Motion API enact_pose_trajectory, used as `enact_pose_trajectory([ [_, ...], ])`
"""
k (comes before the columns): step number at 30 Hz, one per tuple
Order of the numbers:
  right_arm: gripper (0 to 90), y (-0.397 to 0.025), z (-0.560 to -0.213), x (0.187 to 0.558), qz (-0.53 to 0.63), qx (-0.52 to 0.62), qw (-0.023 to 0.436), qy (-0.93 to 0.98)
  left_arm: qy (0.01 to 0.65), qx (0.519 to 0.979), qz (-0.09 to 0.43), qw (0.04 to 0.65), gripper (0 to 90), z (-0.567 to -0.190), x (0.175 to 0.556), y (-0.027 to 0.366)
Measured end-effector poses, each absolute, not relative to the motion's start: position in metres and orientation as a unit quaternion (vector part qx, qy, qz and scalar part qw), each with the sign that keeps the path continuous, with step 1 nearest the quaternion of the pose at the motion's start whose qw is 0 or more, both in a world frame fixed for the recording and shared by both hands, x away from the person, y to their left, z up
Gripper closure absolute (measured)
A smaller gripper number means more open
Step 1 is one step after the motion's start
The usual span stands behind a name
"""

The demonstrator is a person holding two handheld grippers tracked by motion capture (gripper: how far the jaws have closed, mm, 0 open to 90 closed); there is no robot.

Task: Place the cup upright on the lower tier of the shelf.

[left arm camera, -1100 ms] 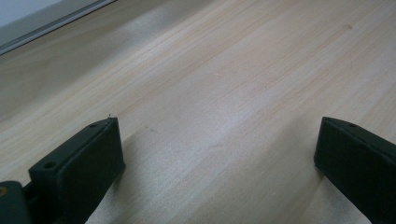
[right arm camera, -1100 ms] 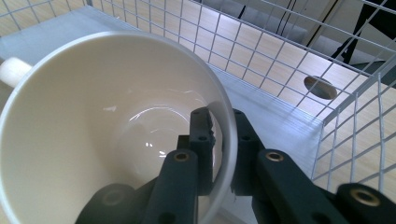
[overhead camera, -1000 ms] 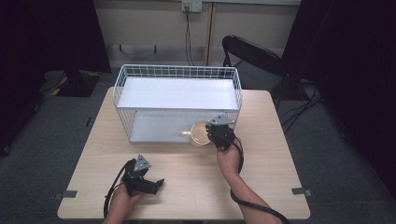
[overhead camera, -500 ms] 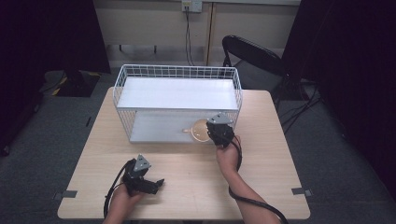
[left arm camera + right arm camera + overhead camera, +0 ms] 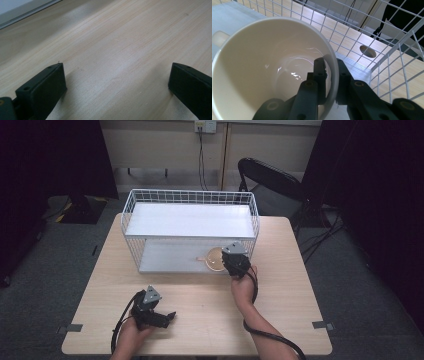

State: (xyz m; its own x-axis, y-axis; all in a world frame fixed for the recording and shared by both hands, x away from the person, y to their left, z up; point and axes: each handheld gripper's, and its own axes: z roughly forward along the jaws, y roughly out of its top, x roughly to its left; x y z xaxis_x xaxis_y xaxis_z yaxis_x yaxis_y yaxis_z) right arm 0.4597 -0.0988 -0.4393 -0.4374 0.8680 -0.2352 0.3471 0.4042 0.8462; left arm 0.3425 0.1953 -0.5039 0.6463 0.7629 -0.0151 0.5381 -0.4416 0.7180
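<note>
Cream cup [image 5: 269, 67] upright, handle leftward, rim in right tongs [image 5: 329, 75].

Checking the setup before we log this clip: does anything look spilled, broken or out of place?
Nothing stands out. The cream cup looks empty and whole, its rim pinched by the right tongs at the lower shelf of the white wire rack. The left tongs rest open on the wooden table, with no spill visible.
</note>
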Motion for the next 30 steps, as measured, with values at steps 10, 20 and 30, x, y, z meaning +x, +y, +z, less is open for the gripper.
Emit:
enact_pose_trajectory([
  [10, 82.7, -0.0983, -0.4398, 0.4613, 0.372, 0.406, 0.348, 0.759, 0.39, 0.834, 0.158, 0.357, 0.7, -0.5039, 0.3425, 0.1953],
  [20, 82.5, -0.0986, -0.4408, 0.4617, 0.376, 0.409, 0.349, 0.755, 0.39, 0.834, 0.158, 0.357, 0.7, -0.5039, 0.3425, 0.1953],
  [30, 82.2, -0.0978, -0.4411, 0.4621, 0.375, 0.411, 0.351, 0.753, 0.39, 0.834, 0.158, 0.357, 0.7, -0.5039, 0.3425, 0.1953],
])
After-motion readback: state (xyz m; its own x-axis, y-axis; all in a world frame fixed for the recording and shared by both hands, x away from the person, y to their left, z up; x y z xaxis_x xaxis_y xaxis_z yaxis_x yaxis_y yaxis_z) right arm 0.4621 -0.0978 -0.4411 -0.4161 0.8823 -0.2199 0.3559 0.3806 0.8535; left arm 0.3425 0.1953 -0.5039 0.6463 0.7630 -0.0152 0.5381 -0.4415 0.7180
